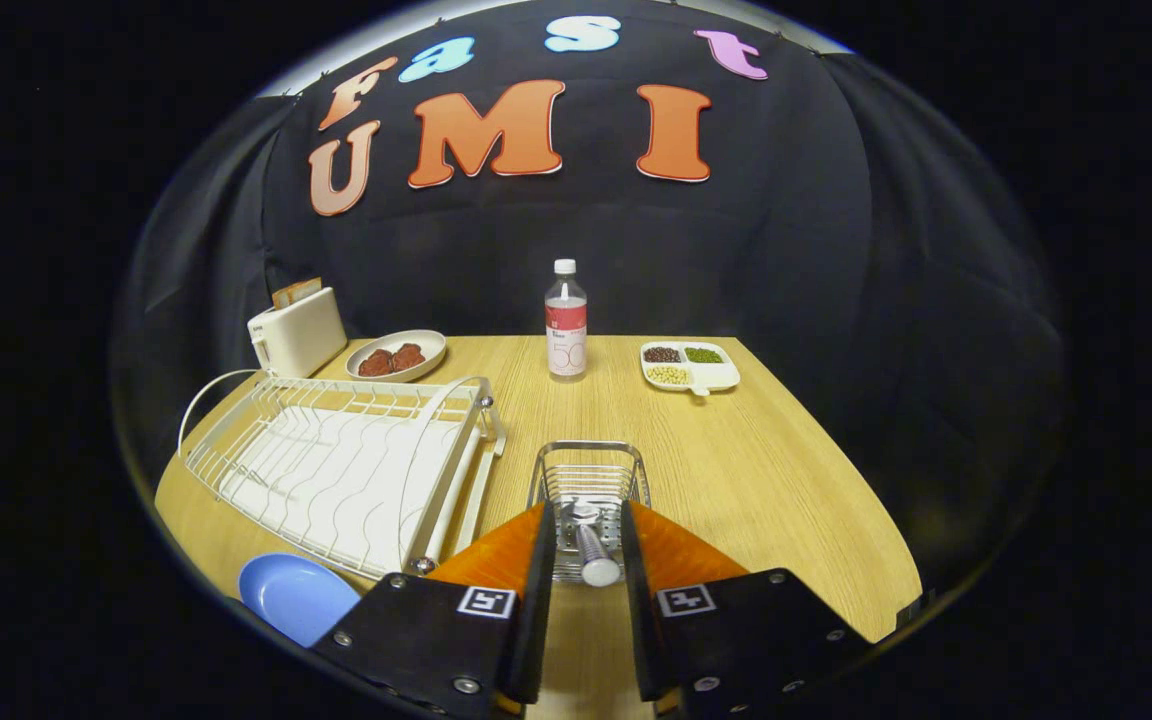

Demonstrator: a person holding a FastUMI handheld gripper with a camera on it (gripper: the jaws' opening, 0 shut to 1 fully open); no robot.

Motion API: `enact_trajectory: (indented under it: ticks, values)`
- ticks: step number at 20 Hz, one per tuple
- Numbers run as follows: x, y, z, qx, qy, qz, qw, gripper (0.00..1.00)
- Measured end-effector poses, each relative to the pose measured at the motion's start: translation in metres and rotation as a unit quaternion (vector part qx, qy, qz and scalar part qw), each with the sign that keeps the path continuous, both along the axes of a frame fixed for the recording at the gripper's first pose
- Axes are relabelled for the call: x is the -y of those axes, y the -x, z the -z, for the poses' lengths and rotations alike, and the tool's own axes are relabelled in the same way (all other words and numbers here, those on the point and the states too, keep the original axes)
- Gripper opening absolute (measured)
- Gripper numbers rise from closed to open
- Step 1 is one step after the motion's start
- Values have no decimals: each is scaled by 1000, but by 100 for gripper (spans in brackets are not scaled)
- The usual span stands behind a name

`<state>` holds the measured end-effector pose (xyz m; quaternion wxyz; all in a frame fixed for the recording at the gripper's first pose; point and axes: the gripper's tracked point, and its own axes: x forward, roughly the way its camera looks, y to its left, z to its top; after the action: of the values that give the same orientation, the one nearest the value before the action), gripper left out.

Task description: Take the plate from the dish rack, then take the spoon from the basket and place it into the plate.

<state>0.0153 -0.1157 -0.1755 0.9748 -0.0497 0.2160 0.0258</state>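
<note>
Dish rack (336,470) just beside basket (588,480)

Gripper (584,560) fingers are straddling the spoon (591,552) handle standing in the wire basket (588,478); blue plate (296,596) is lying beside the dish rack (336,470).

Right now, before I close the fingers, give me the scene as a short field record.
gripper: open, fingers either side of the spoon handle, not pressing it
silver metal spoon: standing in the basket, handle end between the fingers
small wire basket: on the wooden table, just ahead of the fingers
blue round plate: on the table beside the near corner of the rack, already out
white wire dish rack: holds no dishes
stage: plate out, spoon not yet lifted
</note>
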Motion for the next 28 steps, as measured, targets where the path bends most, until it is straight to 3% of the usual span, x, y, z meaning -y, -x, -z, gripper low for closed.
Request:
enact_trajectory:
  ticks: [3, 5, 19, 28]
  values:
    - [-5, 0, -1, 2, -7, -8, 1000, 12]
    - [-6, 0, -2, -1, -16, -7, 1000, 7]
    - [-5, 38, -61, 46, -2, 25, 999, 7]
    - [-33, 100, -98, 76, -1, 47, 996, 7]
